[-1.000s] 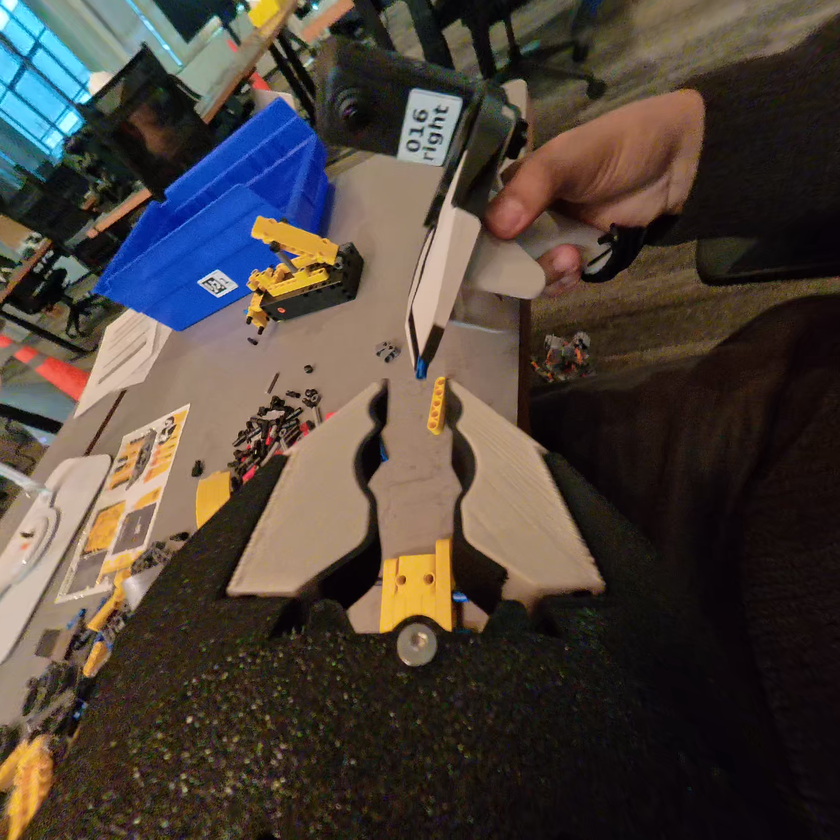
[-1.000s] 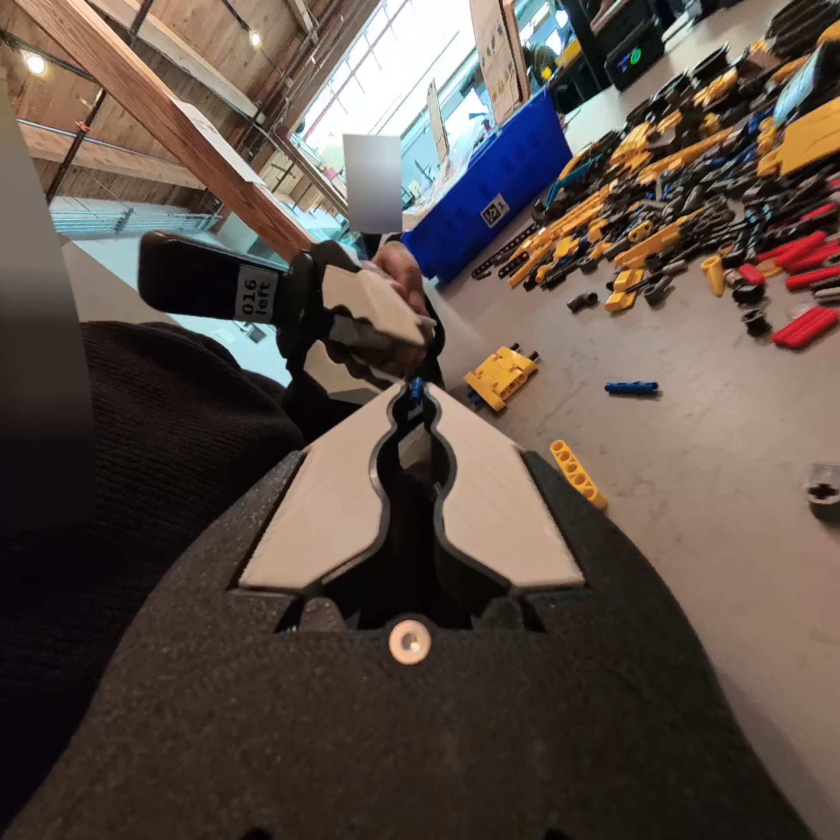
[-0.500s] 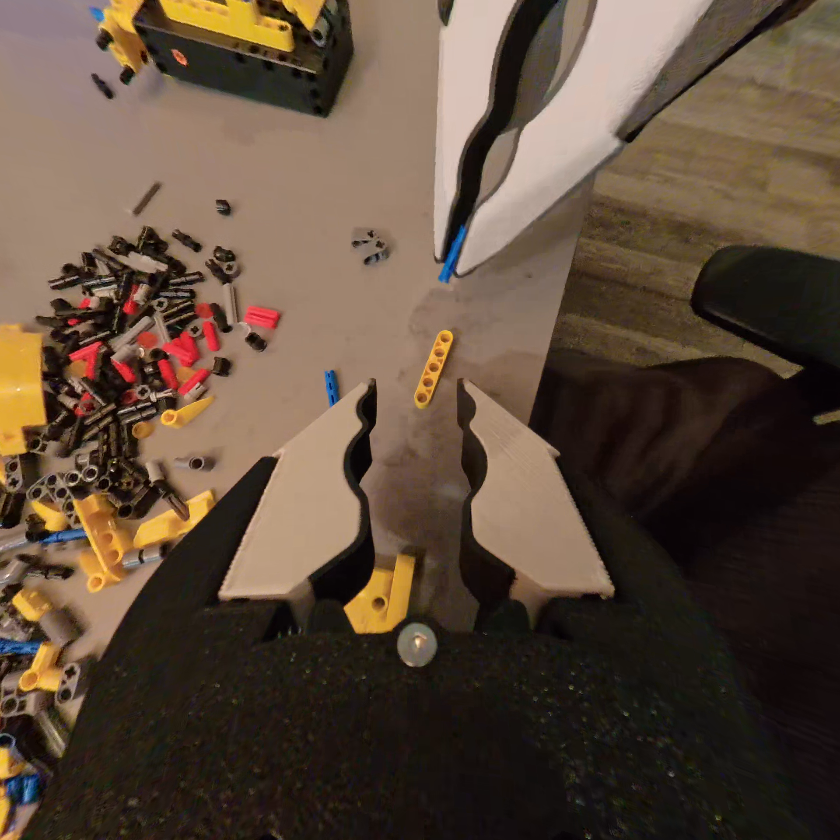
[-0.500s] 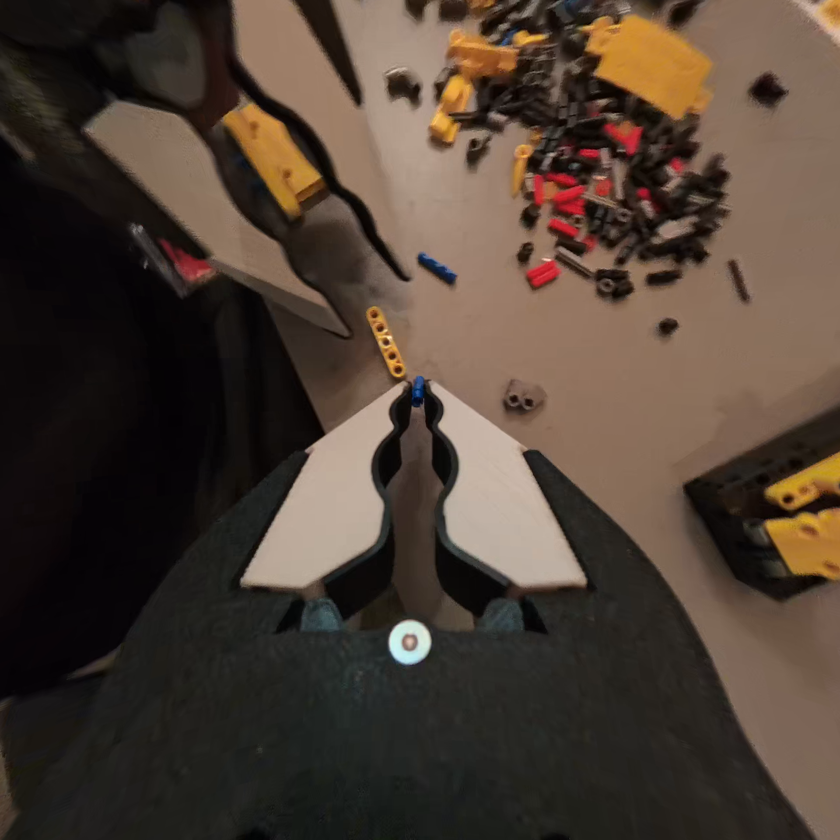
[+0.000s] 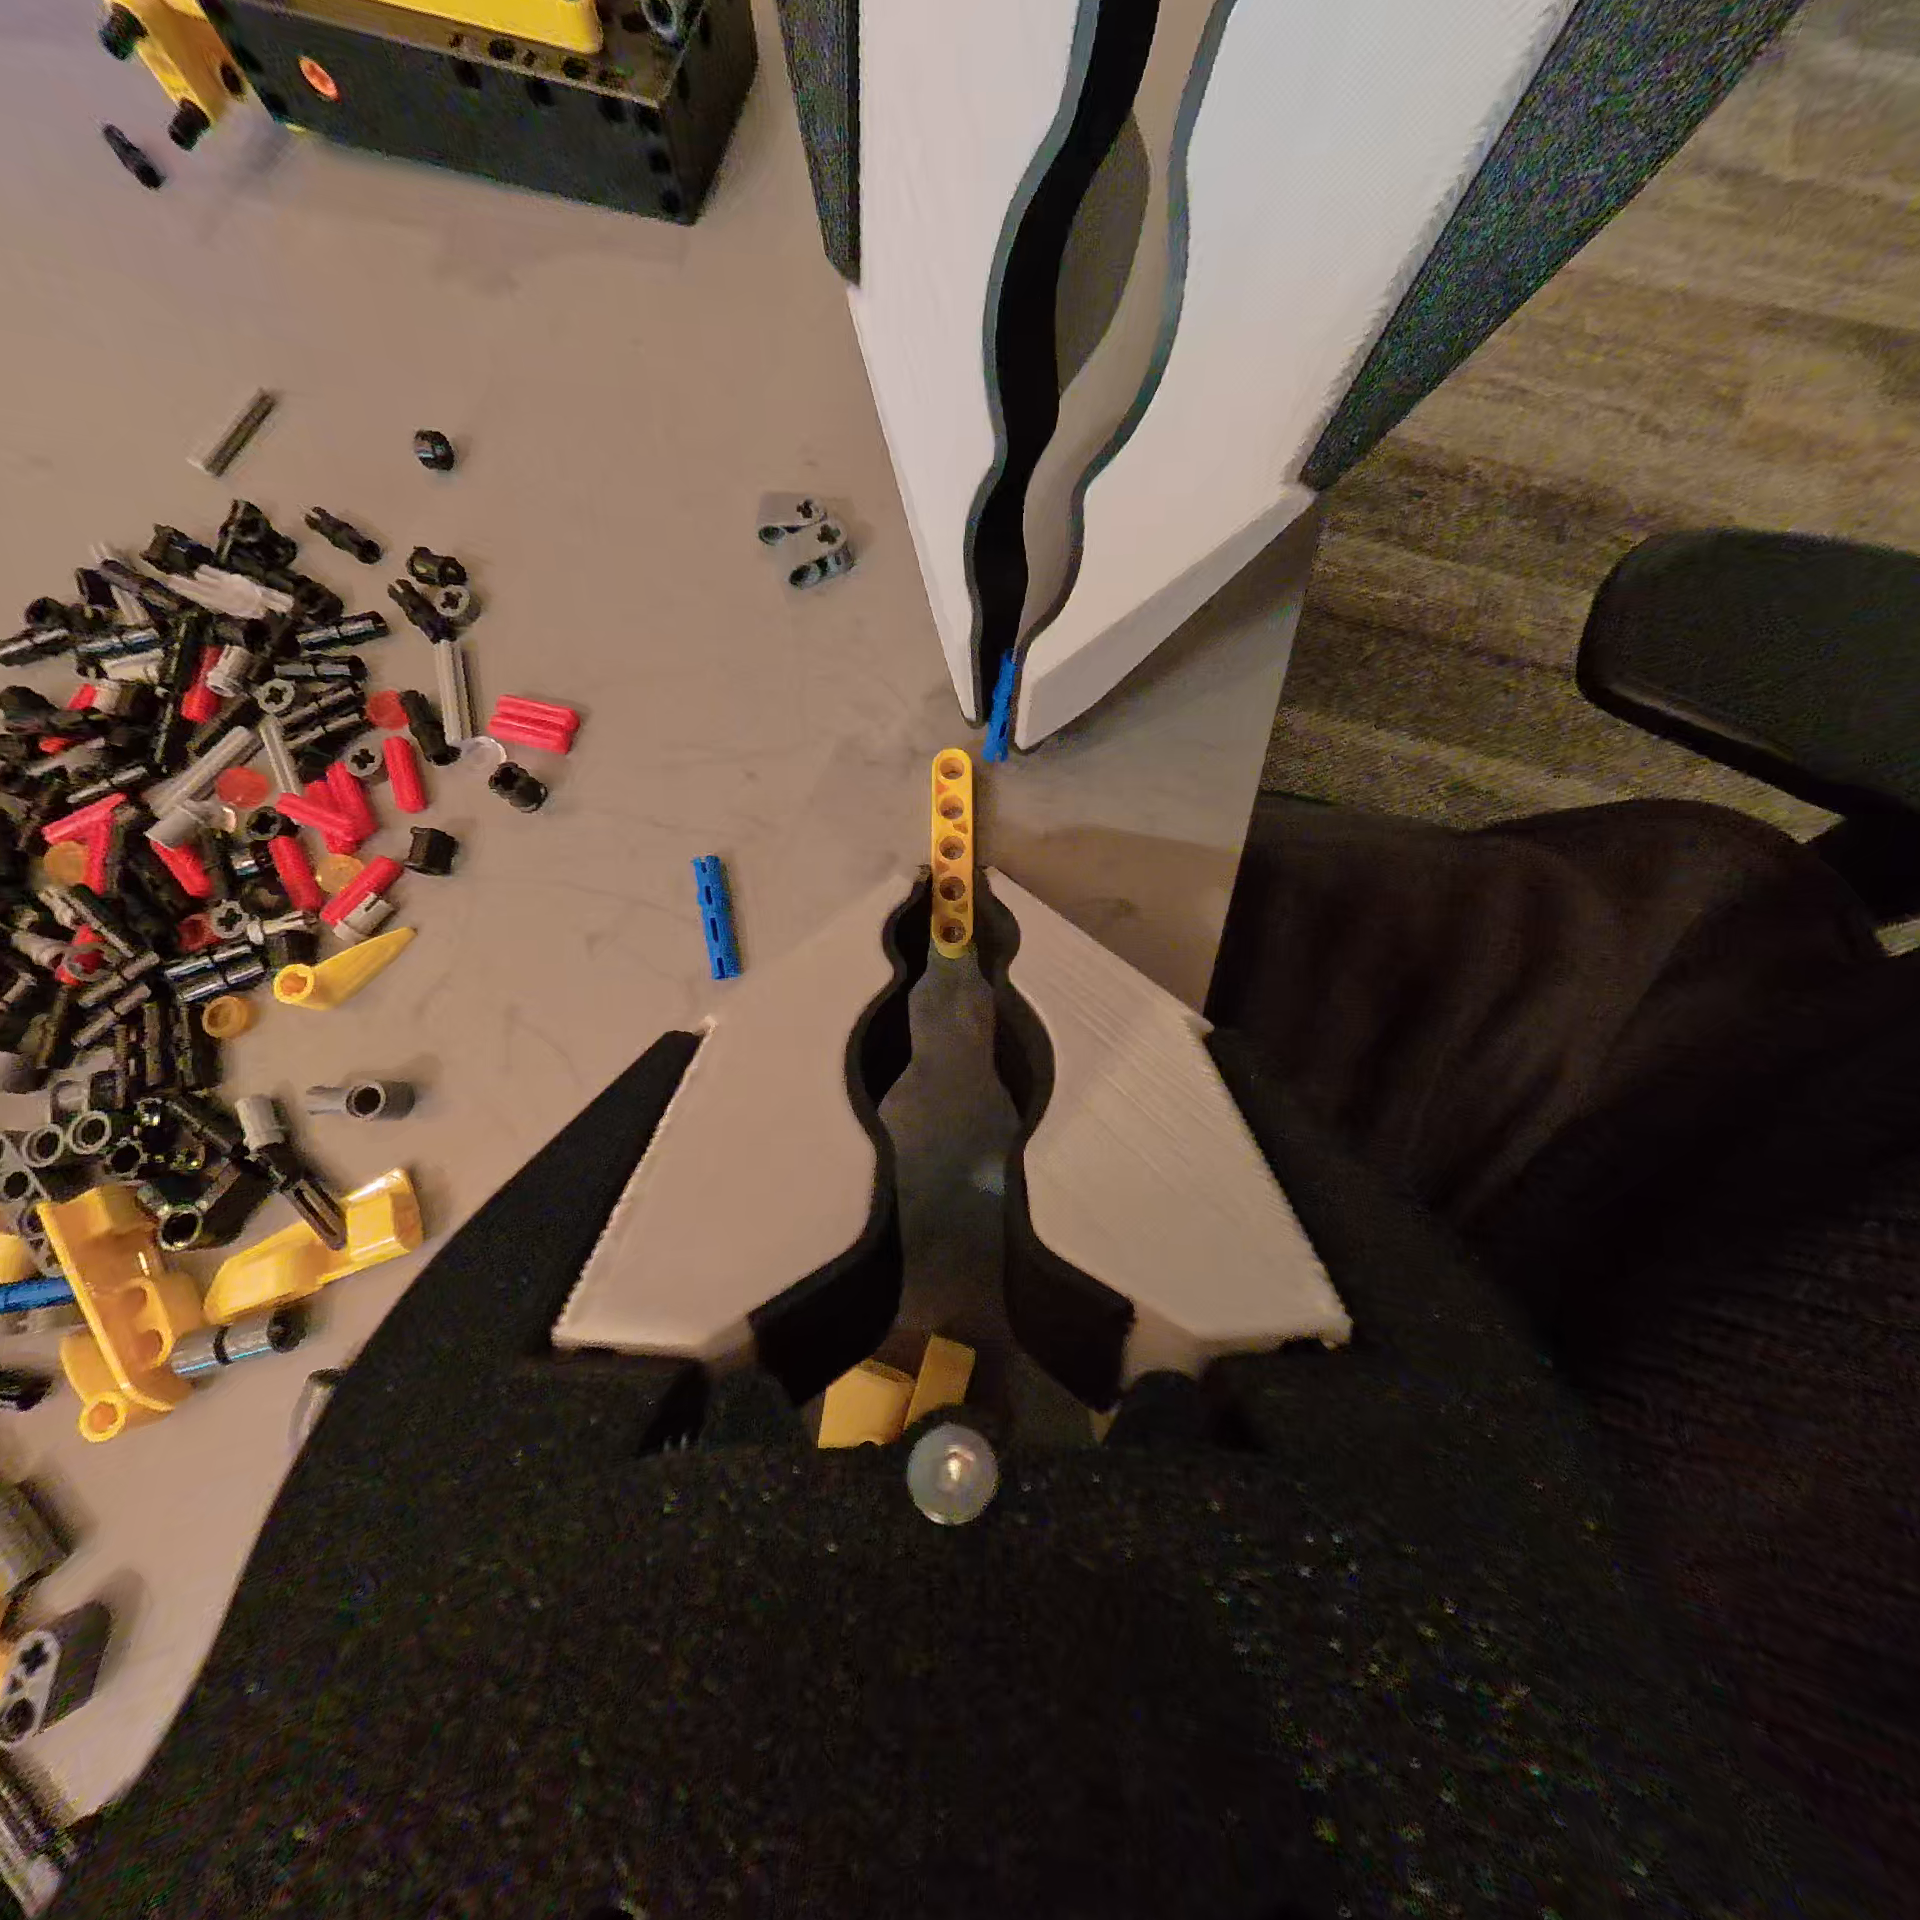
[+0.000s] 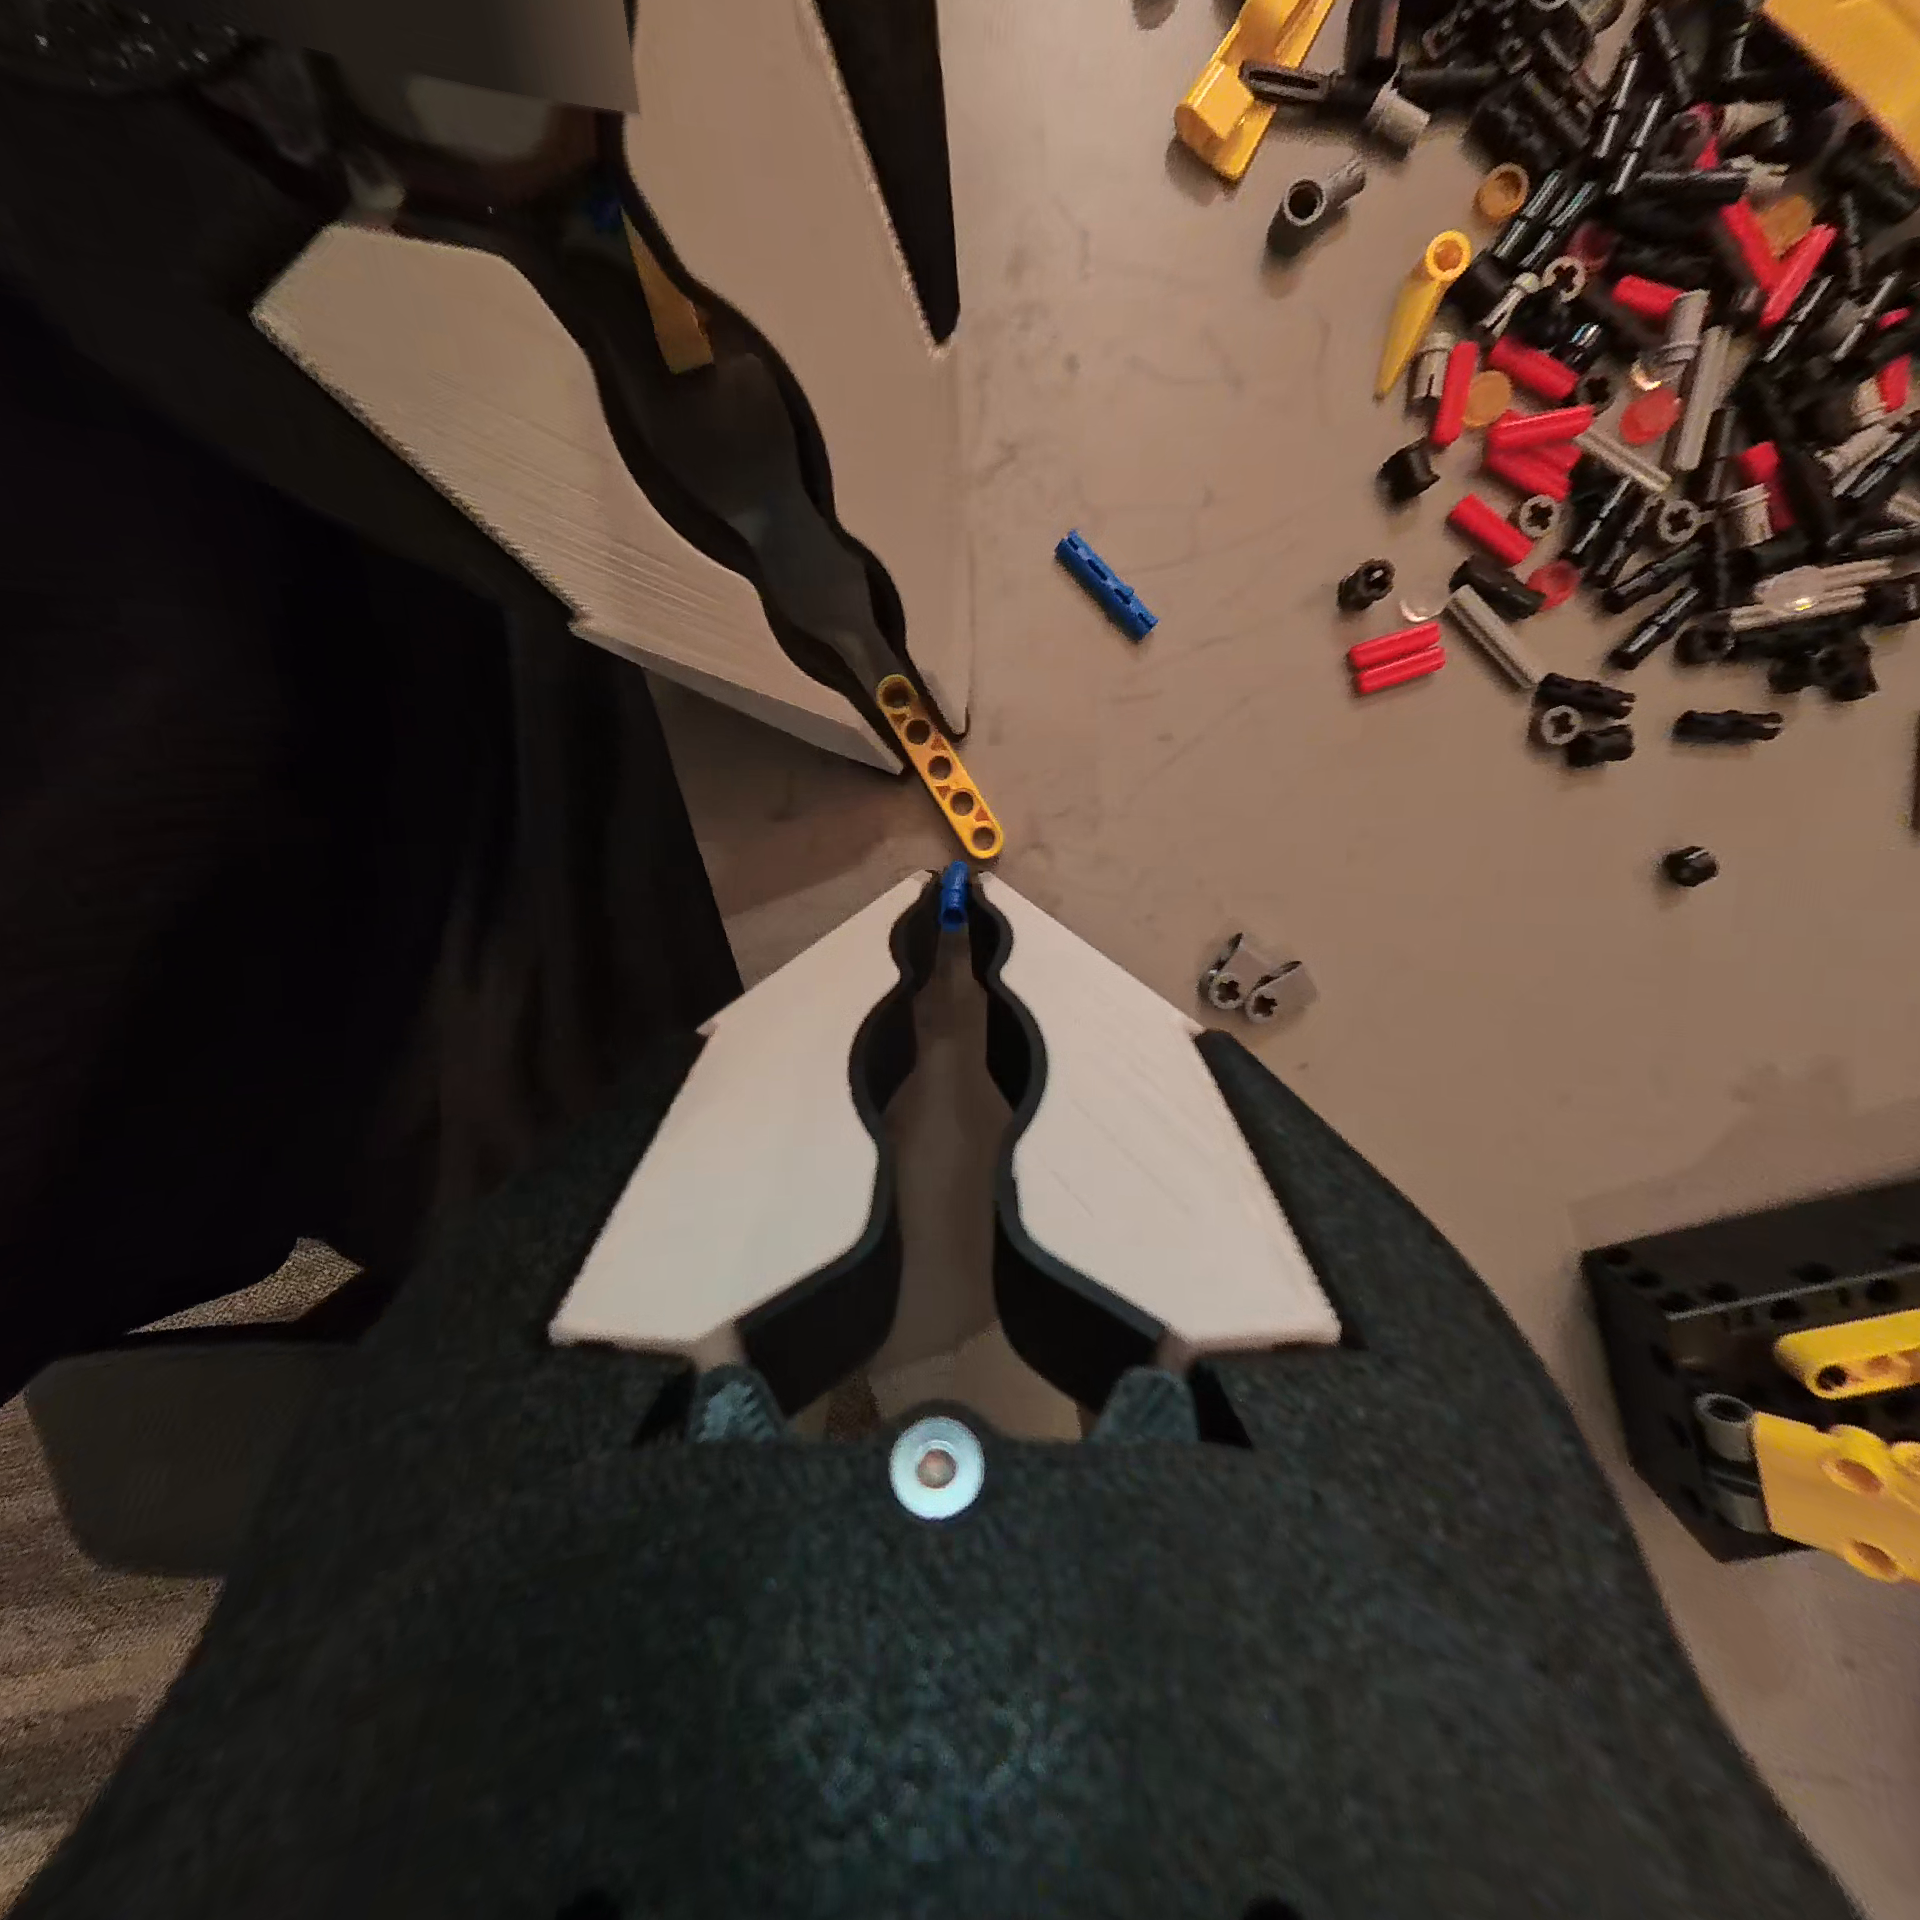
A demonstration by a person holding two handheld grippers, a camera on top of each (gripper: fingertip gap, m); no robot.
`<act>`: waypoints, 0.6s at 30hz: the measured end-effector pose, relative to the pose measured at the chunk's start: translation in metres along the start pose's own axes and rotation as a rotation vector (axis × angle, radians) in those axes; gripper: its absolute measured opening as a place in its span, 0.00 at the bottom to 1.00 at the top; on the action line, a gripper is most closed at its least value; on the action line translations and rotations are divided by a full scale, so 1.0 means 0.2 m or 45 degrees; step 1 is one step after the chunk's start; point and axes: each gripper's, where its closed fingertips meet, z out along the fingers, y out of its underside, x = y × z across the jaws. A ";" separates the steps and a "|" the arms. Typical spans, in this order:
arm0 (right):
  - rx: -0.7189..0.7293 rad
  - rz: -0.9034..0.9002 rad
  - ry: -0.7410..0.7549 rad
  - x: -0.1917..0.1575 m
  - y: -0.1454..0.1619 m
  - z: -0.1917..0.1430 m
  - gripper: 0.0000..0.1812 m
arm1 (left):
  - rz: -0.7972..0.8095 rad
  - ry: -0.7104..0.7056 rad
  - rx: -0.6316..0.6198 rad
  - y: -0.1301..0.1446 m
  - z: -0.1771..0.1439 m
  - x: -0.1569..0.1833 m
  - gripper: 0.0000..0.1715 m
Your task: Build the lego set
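Note:
My left gripper (image 5: 956,875) is low over the grey table (image 5: 644,343), its jaws closed on the near end of a yellow five-hole beam (image 5: 951,831) that lies flat. My right gripper (image 6: 951,878) is shut on a short blue pin (image 6: 952,899) whose tip sticks out just short of the beam's far end (image 6: 966,816). The two grippers face each other tip to tip. The right gripper (image 5: 997,727) and its pin (image 5: 1000,717) also show in the left wrist view. A yellow piece (image 5: 894,1397) shows behind the base of the left jaws.
A loose blue pin (image 5: 715,930) lies left of the beam. A pile of black, red and grey pins (image 5: 156,779) spreads beyond it. A grey connector (image 5: 810,535) and a black-and-yellow build (image 5: 468,94) lie farther off. The table edge (image 5: 1278,727) and a black chair armrest (image 5: 1766,665) are to the right. Left and right tips are no more than a few centimetres apart.
Both grippers tipped down over the table. My left gripper moved forward over the yellow beam and narrowed its jaws onto it. My right gripper, still holding the blue pin, came closer to the beam.

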 end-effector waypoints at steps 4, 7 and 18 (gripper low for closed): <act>-0.022 -0.028 -0.008 0.01 -0.02 -0.02 0.02 | -0.021 0.031 -0.001 0.00 0.00 0.01 0.04; -0.044 -0.081 0.001 0.02 -0.02 -0.01 0.02 | -0.015 0.035 -0.003 0.00 0.00 0.01 0.04; -0.170 -0.202 -0.024 0.02 -0.03 0.01 0.02 | -0.009 0.047 -0.003 0.00 0.00 0.01 0.04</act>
